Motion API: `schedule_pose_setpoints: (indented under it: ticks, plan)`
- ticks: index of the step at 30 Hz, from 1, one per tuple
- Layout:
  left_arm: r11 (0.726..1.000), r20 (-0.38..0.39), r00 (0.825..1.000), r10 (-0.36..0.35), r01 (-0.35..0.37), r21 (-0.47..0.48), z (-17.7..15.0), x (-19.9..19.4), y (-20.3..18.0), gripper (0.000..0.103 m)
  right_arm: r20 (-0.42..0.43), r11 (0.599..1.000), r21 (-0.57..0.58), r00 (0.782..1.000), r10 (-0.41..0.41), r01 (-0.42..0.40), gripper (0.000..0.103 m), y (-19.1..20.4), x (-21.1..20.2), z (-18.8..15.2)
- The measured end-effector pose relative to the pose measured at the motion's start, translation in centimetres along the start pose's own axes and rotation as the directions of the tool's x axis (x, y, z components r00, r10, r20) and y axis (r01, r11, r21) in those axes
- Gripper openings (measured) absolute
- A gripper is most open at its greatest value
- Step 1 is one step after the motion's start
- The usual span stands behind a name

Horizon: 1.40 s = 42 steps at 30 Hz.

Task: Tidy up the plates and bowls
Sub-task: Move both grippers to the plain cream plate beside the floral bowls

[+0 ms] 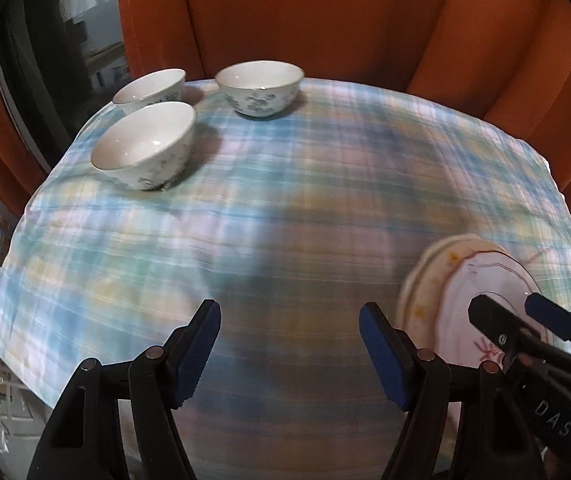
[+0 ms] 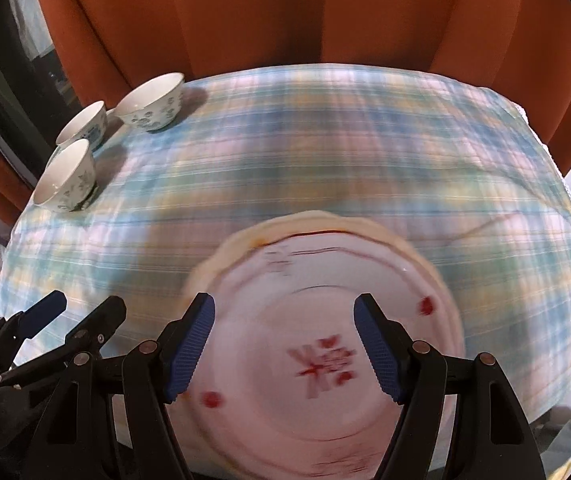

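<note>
Hovering with jaws apart and empty, the left gripper point(image 1: 289, 344) and right gripper point(image 2: 284, 344) are seen; the plate stack point(image 2: 325, 320) at the table's near edge could be knocked off by a careless pass.

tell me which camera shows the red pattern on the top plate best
The right wrist view. The top plate fills the lower centre there, with its red centre motif and red dots visible, though blurred. The left wrist view catches only part of the plate at the lower right, partly hidden behind the right gripper, with just a bit of red showing.

cloth: plaid tablecloth point(image 1: 285, 200) over table | behind: orange curtain point(image 1: 325, 20)
</note>
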<state>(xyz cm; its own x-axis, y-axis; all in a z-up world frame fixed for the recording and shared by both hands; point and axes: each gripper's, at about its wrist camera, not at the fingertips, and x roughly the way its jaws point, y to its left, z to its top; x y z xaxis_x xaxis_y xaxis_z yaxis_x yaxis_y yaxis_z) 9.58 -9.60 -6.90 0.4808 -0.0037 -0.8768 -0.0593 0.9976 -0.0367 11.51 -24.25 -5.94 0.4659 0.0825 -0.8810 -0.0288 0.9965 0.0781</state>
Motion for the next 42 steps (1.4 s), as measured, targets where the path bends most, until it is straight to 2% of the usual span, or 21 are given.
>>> schedule_pose_setpoints:
  ticks: [6,14,20,31,37,42]
  plan:
    - [0.999,0.008,1.0,-0.017,0.017,0.031,1.1,0.2,4.7,0.074,-0.012,0.999,0.038,1.0,-0.012,0.013,0.075,4.7,0.2,0.1]
    - [0.998,0.054,0.998,-0.017,0.013,0.066,3.0,0.8,11.3,0.074,0.03,0.998,0.055,0.999,-0.044,0.042,0.075,11.7,0.8,1.1]
    - [0.999,0.024,0.999,-0.026,0.025,0.039,4.3,1.3,15.9,0.071,0.03,0.996,0.064,0.998,-0.056,0.054,0.075,16.3,2.0,2.8]
    - [1.0,0.095,0.995,-0.019,0.018,0.011,10.7,3.4,20.1,0.071,0.097,0.999,0.024,0.994,-0.045,0.043,0.075,22.2,2.8,9.0]
    - [1.0,0.088,0.996,-0.008,0.007,0.011,13.9,5.3,20.7,0.065,0.094,1.0,0.003,0.996,-0.005,0.005,0.075,25.3,5.7,12.9]
    - [1.0,0.056,0.998,-0.002,0.002,0.012,15.7,8.0,21.0,0.061,0.077,1.0,0.013,0.997,-0.005,0.004,0.074,26.0,8.3,15.0]
